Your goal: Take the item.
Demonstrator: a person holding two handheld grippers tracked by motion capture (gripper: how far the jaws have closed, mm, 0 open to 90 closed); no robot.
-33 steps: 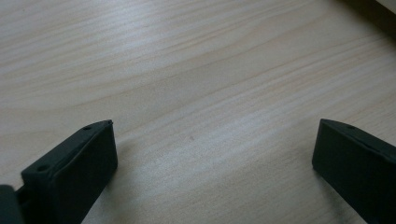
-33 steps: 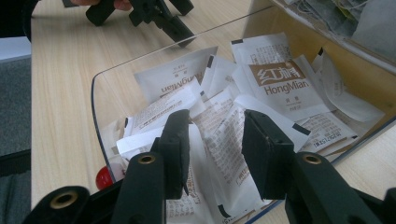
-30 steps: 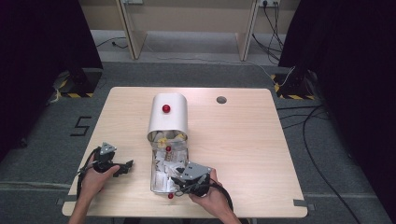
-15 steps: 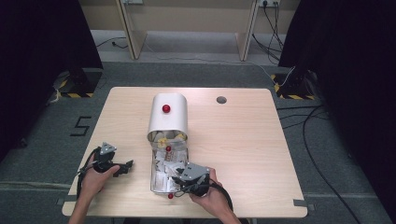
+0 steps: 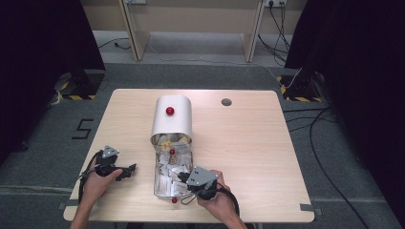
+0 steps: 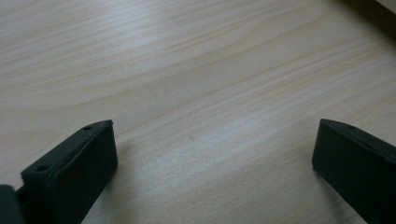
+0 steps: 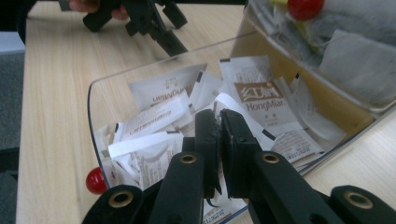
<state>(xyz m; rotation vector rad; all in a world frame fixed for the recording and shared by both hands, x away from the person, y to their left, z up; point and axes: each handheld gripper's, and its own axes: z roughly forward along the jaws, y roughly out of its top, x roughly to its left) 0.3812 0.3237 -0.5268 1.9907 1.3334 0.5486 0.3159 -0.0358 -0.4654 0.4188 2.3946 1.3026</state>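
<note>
**Clamping on a sachet in the tray: the lift comes next**

Looking along your right gripper (image 7: 219, 122), you have the jaws pressed nearly together inside the clear tray (image 7: 95, 140), and they have just been closing. A thin white sachet (image 7: 233, 105) appears pinched between the pads, its edge poking out above the jaw tips. I judge this the pick step, with the grasp only just made. The next move calls for a straight, slow lift so the packet slides free of the pile (image 7: 154, 126) without dragging its neighbours over the tray's low wall. Check as it rises that you carry one packet and not two.

Your left gripper (image 5: 125, 170) rests on the table (image 5: 248, 143) to the left of the tray, jaws wide apart and empty; its own view shows bare wood between them. It has no part in this step unless the tray needs steadying.

Farther off, the white domed cover (image 5: 171, 117) with its red knob (image 5: 169, 110) sits over the tray's far end.

Hard to make out: your jaws hide how much of the sachet is actually gripped, and whether a second one is caught behind it. From above, your hand and the grey plate cover the pinch itself. The contents under the cover are mostly hidden, and the print on most packets is too small to read.
</note>
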